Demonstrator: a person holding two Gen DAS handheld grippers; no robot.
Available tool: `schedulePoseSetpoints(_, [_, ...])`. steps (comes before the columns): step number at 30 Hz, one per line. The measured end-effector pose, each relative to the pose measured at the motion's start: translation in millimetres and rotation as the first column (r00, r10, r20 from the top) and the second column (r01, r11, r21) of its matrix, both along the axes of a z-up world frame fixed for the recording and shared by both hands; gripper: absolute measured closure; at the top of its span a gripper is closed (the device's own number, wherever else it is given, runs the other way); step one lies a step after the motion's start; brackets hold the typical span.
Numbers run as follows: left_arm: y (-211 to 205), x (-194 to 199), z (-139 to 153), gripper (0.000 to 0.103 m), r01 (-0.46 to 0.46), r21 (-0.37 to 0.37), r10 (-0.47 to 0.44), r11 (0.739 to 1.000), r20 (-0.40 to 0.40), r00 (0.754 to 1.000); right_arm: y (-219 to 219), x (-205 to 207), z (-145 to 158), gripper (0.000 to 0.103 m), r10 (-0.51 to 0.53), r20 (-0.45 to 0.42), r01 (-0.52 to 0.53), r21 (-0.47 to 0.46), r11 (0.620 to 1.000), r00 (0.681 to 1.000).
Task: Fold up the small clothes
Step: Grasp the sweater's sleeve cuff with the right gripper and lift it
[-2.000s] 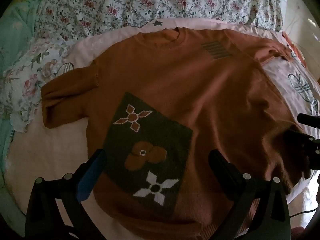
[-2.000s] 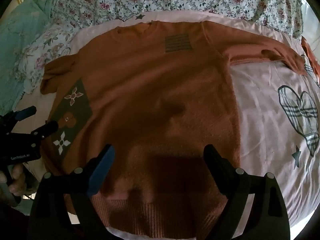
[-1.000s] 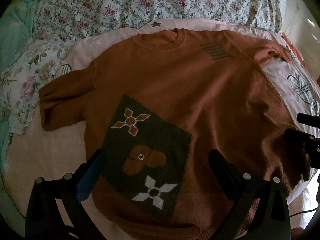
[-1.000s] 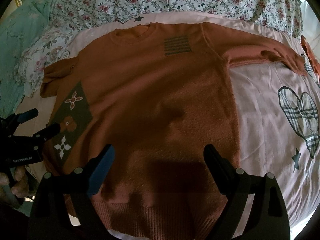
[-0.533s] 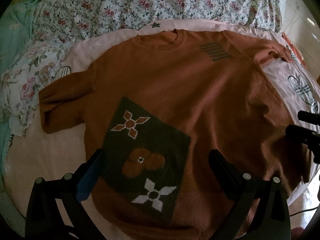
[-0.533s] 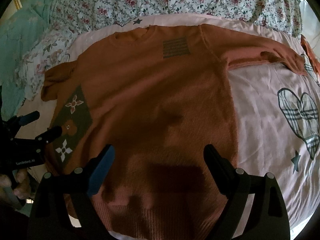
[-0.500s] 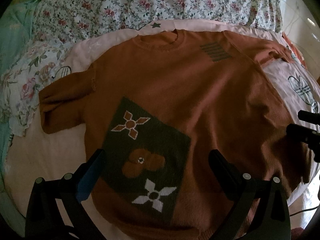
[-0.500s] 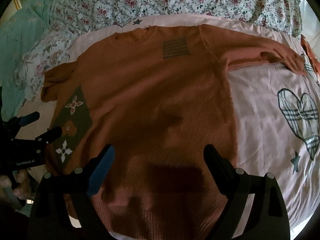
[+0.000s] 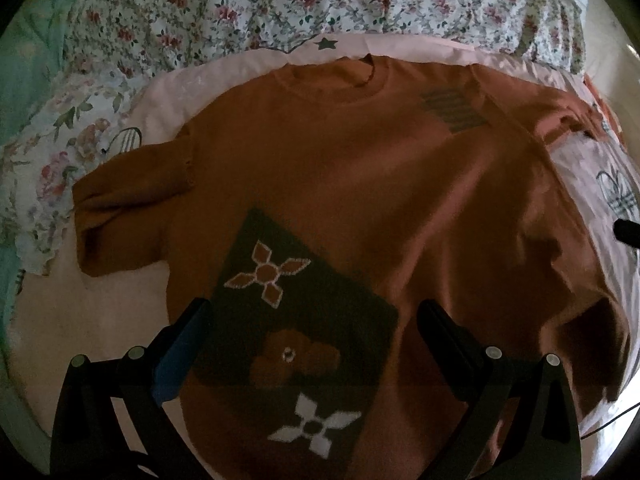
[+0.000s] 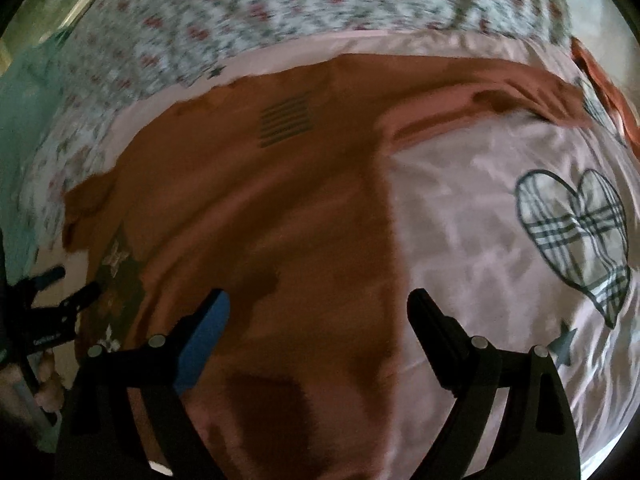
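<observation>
My orange sweater [image 9: 360, 184] lies flat on the pink sheet [image 10: 460, 208], floral quilt [image 9: 280, 4] behind; my left gripper [image 9: 312, 328] and right gripper [image 10: 316, 316] hover wide open, empty

A pink sheet [image 10: 460, 240] covers the bed, printed with a plaid heart [image 10: 576, 236] at 3 o'clock and a small dark star [image 9: 325, 44] at 12. A floral quilt [image 9: 320, 0] lies beyond, teal fabric [image 9: 24, 80] at 10 o'clock.
</observation>
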State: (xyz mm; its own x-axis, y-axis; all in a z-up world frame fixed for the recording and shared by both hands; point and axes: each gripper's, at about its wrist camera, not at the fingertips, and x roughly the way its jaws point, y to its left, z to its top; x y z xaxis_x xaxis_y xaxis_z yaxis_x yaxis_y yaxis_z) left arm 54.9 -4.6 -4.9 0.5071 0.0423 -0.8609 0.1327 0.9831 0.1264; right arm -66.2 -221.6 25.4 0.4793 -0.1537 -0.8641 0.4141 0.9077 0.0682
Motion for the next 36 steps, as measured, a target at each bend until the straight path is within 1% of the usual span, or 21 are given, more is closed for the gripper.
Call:
schedulePoseSetpoints(3, [-2,13,0,0.001,-0.011,-0.013,0.011,1.000,-0.009,1.000,-40,-4,2,0.013,-0.079,0.016,0.078,0.054,0.995,0.997])
schedulePoseSetpoints(4, [-3,19,0,0.001,-0.015,-0.020,0.015,1.000,-0.014,1.000,-60,-6,2,0.013,-0.121,0.010,0.121,0.056,0.991,0.993])
schedulePoseSetpoints(7, [-8,33,-2,0.001,-0.028,-0.030,0.028,0.999,-0.023,0.999,-105,-10,4,0.013,-0.205,0.021,0.203,0.070,0.977,0.979])
schedulePoseSetpoints(9, [-12,42,-3,0.001,-0.038,-0.042,0.037,0.998,-0.035,0.999,-137,-14,7,0.013,-0.262,0.032,0.260,0.065,0.964,0.965])
schedulePoseSetpoints(10, [-13,47,-4,0.001,-0.044,-0.048,0.042,0.998,-0.038,0.998,-161,-15,8,0.013,-0.304,0.039,0.301,0.067,0.951,0.952])
schedulePoseSetpoints(13, [-21,59,-8,0.001,-0.054,-0.056,0.051,0.997,-0.056,0.997,-203,-17,16,0.014,-0.371,0.072,0.367,0.062,0.928,0.926])
schedulePoseSetpoints(15, [-25,64,-9,0.001,-0.056,-0.047,0.053,0.997,-0.056,0.997,-236,-14,19,0.020,-0.419,0.091,0.415,0.060,0.908,0.904])
schedulePoseSetpoints(16, [-27,67,-10,0.001,-0.057,-0.040,0.055,0.998,-0.054,0.997,-255,-16,22,0.023,-0.442,0.105,0.439,0.053,0.897,0.891])
schedulePoseSetpoints(18, [-30,71,-13,0.001,-0.059,-0.035,0.057,0.998,-0.060,0.997,-288,-15,25,0.031,-0.502,0.118,0.503,0.024,0.864,0.857])
schedulePoseSetpoints(19, [-33,74,-16,0.001,-0.063,-0.029,0.061,0.998,-0.070,0.996,-312,-13,26,0.033,-0.542,0.134,0.544,0.019,0.839,0.830])
schedulePoseSetpoints(21, [-37,79,-20,0.001,-0.071,-0.023,0.069,0.997,-0.085,0.994,-341,-13,25,0.039,-0.583,0.154,0.584,0.043,0.811,0.798])
schedulePoseSetpoints(22, [-38,82,-23,0.001,-0.076,-0.020,0.074,0.997,-0.092,0.993,-363,-14,24,0.040,-0.615,0.166,0.612,0.074,0.788,0.771])
schedulePoseSetpoints(26, [-45,91,-28,0.001,-0.099,-0.021,0.096,0.995,-0.108,0.990,-413,-10,16,0.043,-0.688,0.181,0.675,0.132,0.725,0.703])
schedulePoseSetpoints(28, [-49,95,-30,0.001,-0.107,-0.026,0.103,0.994,-0.116,0.988,-429,-4,12,0.046,-0.704,0.197,0.686,0.158,0.710,0.683])
schedulePoseSetpoints(29, [-52,97,-32,0.001,-0.109,-0.026,0.105,0.994,-0.123,0.987,-434,-2,12,0.051,-0.701,0.205,0.683,0.161,0.712,0.683])
schedulePoseSetpoints(30, [-53,98,-33,0.001,-0.110,-0.028,0.106,0.994,-0.127,0.986,-437,3,11,0.063,-0.695,0.208,0.677,0.160,0.718,0.688])
schedulePoseSetpoints(31, [-55,100,-34,0.001,-0.109,-0.030,0.105,0.994,-0.129,0.986,-441,10,11,0.071,-0.683,0.198,0.666,0.157,0.730,0.703])
schedulePoseSetpoints(32, [-56,100,-35,0.001,-0.108,-0.031,0.103,0.994,-0.130,0.986,-442,16,11,0.090,-0.673,0.193,0.653,0.164,0.739,0.714])
schedulePoseSetpoints(33, [-57,101,-36,0.001,-0.107,-0.033,0.102,0.994,-0.131,0.986,-441,22,13,0.092,-0.659,0.193,0.636,0.172,0.752,0.727])
schedulePoseSetpoints(34, [-57,102,-36,0.001,-0.107,-0.038,0.101,0.994,-0.130,0.986,-436,27,17,0.093,-0.642,0.199,0.622,0.161,0.766,0.740])
schedulePoseSetpoints(36, [-55,102,-37,0.001,-0.111,-0.049,0.104,0.993,-0.132,0.986,-422,38,26,0.094,-0.591,0.213,0.575,0.136,0.806,0.778])
